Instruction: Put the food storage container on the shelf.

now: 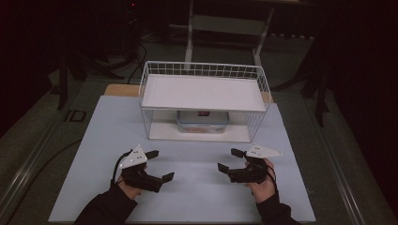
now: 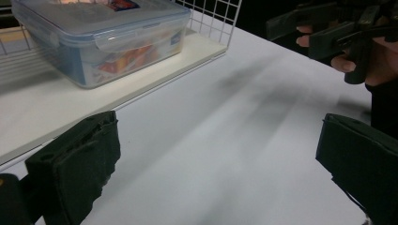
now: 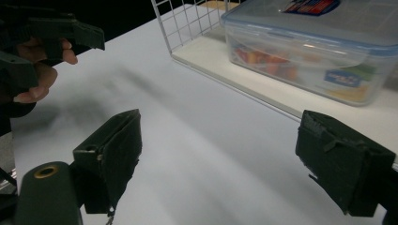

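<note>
A clear plastic food container (image 1: 202, 121) with a blue-rimmed clip lid sits flat on the lower shelf of the white wire rack (image 1: 204, 101) — its long axis running across the table. The left gripper (image 1: 155, 165) and right gripper (image 1: 226, 159) hover near the rack's front, both with jaws wide apart — holding nothing.

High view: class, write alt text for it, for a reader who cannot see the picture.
Two hand-held grippers, the left gripper and right gripper, hover with open jaws facing each other over a white table. Behind them a white wire shelf rack shelters a clear lidded food container on its lower board.
</note>
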